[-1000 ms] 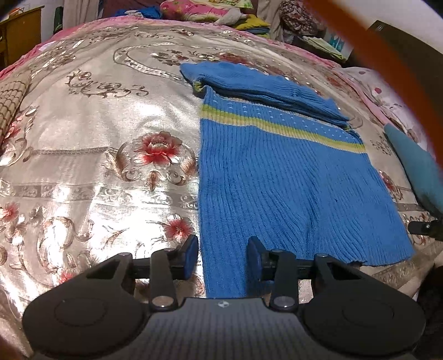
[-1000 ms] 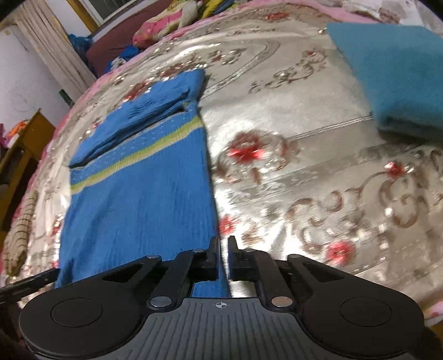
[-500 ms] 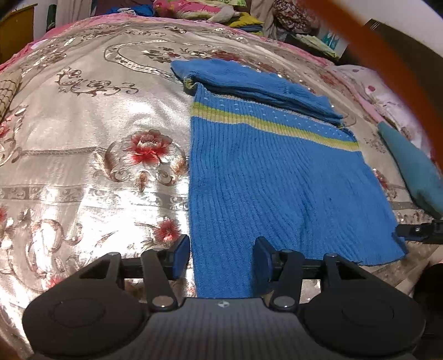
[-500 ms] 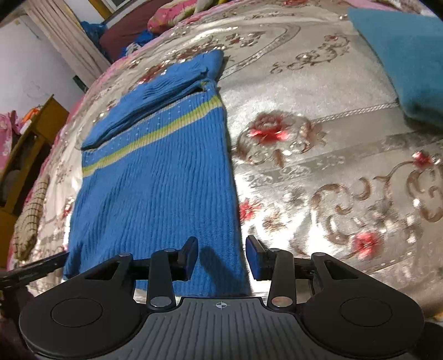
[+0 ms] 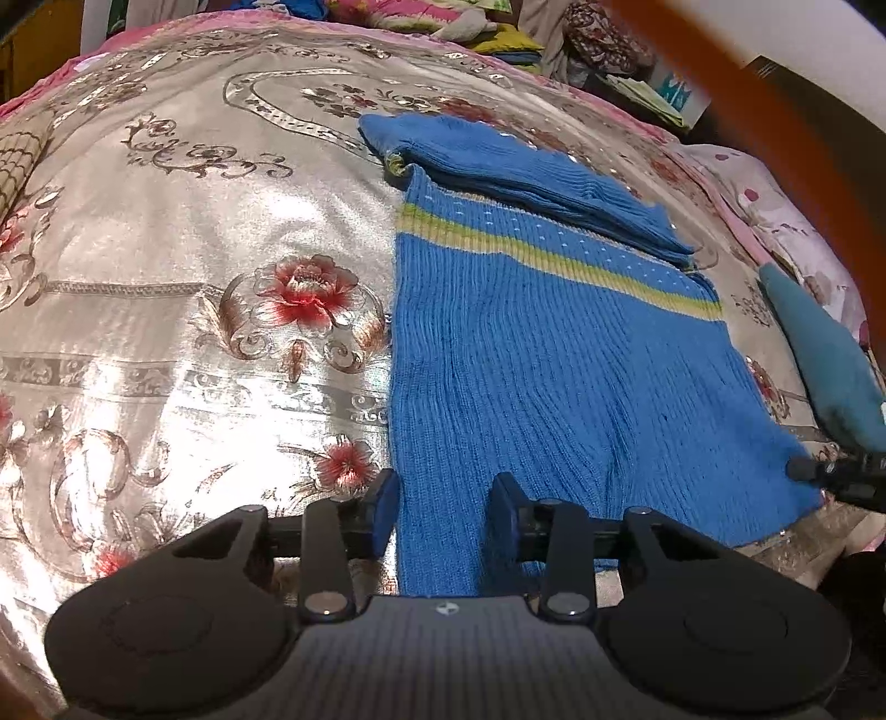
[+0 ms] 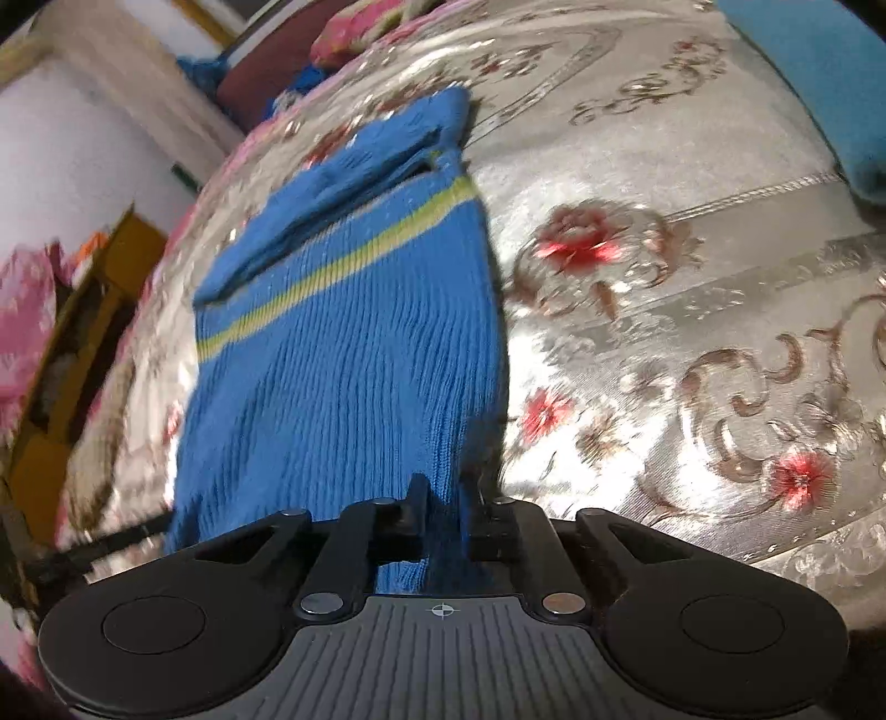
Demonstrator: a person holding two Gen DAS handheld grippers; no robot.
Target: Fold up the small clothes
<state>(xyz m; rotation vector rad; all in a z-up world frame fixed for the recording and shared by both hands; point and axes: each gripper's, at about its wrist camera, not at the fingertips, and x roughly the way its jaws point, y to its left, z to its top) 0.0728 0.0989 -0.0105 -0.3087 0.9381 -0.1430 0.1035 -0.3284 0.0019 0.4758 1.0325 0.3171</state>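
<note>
A small blue knitted sweater with a yellow-green stripe lies flat on the bedspread, its sleeves folded across the top. My left gripper is open, its fingers astride the sweater's near left hem corner. In the right wrist view the sweater lies to the left. My right gripper is shut on the sweater's near right hem corner, with cloth between the fingers. The right gripper's tip also shows in the left wrist view at the hem.
The silver flowered bedspread covers the bed. A teal folded cloth lies right of the sweater, also in the right wrist view. Piled clothes sit at the far end. A wooden cabinet stands left of the bed.
My right gripper opened, then shut on the sweater's right hem corner. My left gripper stayed open and settled around the left hem corner.
</note>
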